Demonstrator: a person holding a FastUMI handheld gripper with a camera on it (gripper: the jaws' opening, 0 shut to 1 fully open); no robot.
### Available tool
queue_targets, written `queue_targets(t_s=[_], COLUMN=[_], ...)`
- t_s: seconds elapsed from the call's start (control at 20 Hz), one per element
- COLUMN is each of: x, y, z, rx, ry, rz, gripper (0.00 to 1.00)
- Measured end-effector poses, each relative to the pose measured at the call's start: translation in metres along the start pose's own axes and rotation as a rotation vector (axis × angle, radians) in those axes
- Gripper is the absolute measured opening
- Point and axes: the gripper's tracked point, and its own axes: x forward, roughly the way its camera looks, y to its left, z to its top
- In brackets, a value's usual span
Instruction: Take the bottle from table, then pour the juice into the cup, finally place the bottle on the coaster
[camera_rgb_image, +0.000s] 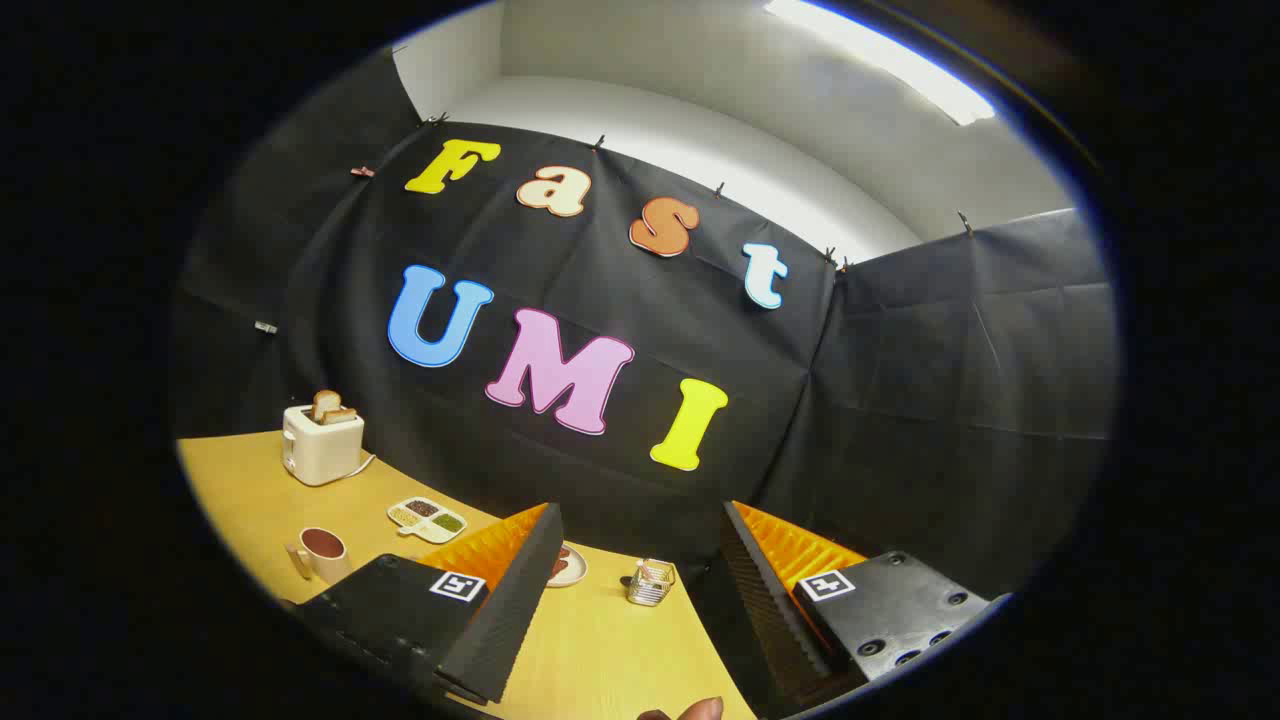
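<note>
Wooden table (600, 650), claw (640, 570) spread wide and empty, upright cup (322, 553) beside its left finger

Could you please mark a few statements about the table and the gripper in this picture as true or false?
1. The gripper is open, with nothing between its fingers. True.
2. The toaster holds slices of bread. True.
3. The cup lies tipped on its side. False: it stands upright.
4. The divided dish sits on top of the toaster. False: it lies on the table, nearer the fingers.
</note>
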Motion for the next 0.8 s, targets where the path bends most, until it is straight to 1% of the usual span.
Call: queue_targets(t_s=[0.15,0.6,0.8], x=[0.003,0.008,0.009], y=[0.01,0.021,0.023], z=[-0.001,0.002,0.004], rx=[0.041,0.073,0.148], ry=[0.006,-0.005,-0.019], rz=[0.023,0.085,0.099], gripper=[0.97,0.97,0.97])
